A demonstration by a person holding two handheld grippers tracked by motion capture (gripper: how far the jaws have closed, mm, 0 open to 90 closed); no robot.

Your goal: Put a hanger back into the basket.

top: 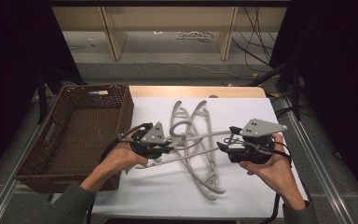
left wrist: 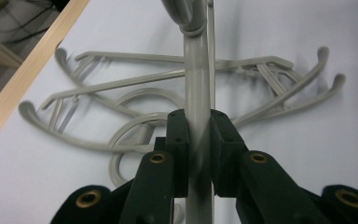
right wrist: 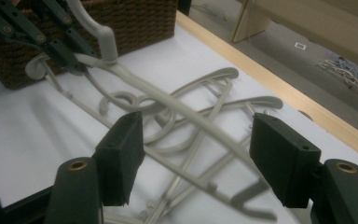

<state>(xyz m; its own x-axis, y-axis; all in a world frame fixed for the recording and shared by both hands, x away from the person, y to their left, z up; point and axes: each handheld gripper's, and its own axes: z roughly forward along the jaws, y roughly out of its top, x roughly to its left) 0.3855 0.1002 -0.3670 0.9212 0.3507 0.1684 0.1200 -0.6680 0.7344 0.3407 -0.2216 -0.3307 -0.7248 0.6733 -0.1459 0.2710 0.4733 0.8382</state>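
A grey plastic hanger (top: 200, 136) hangs tilted a little above the white-covered table (top: 242, 196). My left gripper (top: 170, 148) is shut on it near the neck. In the left gripper view the pads (left wrist: 177, 149) press on the hanger's bar (left wrist: 198, 93) from both sides. My right gripper (top: 223, 147) stands open at the hanger's other end. In the right gripper view its two jaws are wide apart, and the hanger's arm (right wrist: 191, 112) passes between them untouched. The left gripper (right wrist: 77, 58) shows there at the top left. Other grey hangers (top: 193, 119) lie crossed on the table below.
An empty brown wicker basket (top: 121, 107) stands at the table's left, close to my left hand. The table's wooden far edge (top: 196, 91) runs behind the hangers. Beyond it are the floor, cables and wooden shelf legs (top: 114, 42).
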